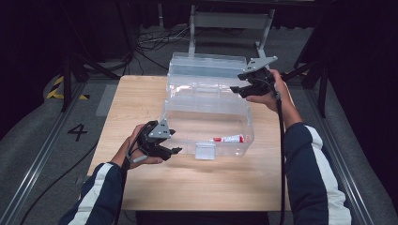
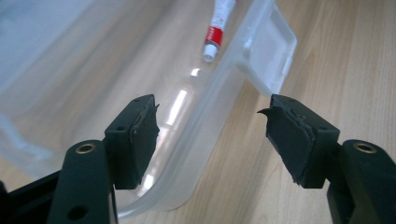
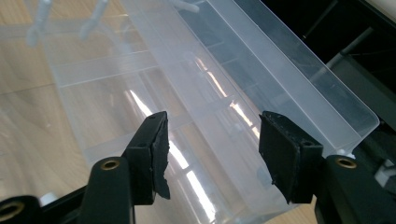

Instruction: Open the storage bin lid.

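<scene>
A clear plastic storage box [image 1: 209,122] sits open on the light wooden table [image 1: 141,103], long axis across it, its hinged lid [image 1: 206,65] tipped back past the far edge. A red-and-white tube [image 1: 229,138] lies lengthwise along the box's near wall, cap toward the left gripper [image 1: 174,150]. That gripper's jaws straddle the near left rim without pressing. The right gripper [image 1: 237,88] hangs parted and empty above the lid's right end. Bare tabletop spreads left and near

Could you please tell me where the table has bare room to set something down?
The wooden table is bare left of the clear plastic box and along its near edge. The far right is crowded by the box's open lid.
</scene>
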`<state>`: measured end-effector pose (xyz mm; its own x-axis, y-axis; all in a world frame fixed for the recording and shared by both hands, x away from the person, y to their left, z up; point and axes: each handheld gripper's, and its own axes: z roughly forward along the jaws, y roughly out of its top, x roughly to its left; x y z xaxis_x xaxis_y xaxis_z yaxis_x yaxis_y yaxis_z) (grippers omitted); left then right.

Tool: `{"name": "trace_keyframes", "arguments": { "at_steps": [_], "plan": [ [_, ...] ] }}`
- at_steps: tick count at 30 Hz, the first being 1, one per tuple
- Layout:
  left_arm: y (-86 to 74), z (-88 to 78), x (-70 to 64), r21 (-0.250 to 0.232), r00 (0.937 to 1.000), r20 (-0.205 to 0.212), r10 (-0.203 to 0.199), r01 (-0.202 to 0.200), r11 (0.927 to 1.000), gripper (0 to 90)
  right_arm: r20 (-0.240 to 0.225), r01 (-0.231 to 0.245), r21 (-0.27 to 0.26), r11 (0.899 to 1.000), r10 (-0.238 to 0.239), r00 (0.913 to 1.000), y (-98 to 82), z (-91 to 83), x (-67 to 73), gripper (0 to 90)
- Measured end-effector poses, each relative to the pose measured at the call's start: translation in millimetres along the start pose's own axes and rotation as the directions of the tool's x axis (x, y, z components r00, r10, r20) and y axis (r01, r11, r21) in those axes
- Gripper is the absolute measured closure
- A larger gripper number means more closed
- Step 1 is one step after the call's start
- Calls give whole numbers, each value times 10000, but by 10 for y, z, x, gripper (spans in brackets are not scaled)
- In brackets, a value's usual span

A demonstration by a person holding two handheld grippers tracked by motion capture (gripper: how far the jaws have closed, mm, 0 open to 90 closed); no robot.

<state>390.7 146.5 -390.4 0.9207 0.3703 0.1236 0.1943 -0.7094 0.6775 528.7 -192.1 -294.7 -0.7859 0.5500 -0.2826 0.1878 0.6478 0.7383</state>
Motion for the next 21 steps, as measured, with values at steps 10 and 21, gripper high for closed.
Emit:
{"name": "trace_keyframes", "arguments": {
  "at_steps": [10,21],
  "plan": [
    [60,240,33,925,9990,418,129,-167,9956,425,-403,160,1544,9879,-99,9991,147,321,-108,540],
    [106,391,77,1705,9985,521,189,-275,9850,533,-849,764,2437,9668,-572,9947,256,457,-80,644]
  ]
}}
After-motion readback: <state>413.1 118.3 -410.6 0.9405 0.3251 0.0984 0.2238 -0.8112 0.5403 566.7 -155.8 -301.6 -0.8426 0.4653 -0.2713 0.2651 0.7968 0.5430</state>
